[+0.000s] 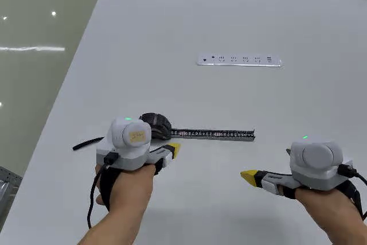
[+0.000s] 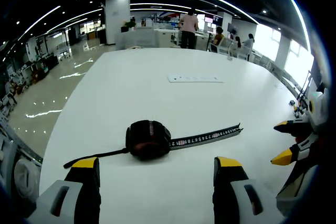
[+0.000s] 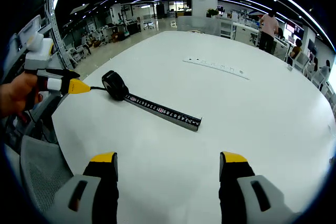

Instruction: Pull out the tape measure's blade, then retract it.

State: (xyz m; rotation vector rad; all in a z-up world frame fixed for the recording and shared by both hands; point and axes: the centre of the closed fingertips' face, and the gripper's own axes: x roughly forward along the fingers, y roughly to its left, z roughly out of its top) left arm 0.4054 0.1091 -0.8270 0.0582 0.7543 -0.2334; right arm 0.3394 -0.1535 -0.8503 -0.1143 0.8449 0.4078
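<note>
Smooth matt table [image 1: 229, 15]; dark glossy plastic tape measure [image 1: 156, 125].

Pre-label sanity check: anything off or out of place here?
Nothing damaged or spilled. The tape measure lies with its blade out flat on the table, untouched; left gripper and right gripper both open, apart from it.

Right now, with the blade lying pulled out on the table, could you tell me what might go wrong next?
1. The left gripper and right gripper are both open and apart from the tape measure case. If the blade retracts unheld, its tip may whip and the case may skid across the smooth table.
2. The black strap lies beside the case near the left gripper and could get caught in a grasp.
</note>
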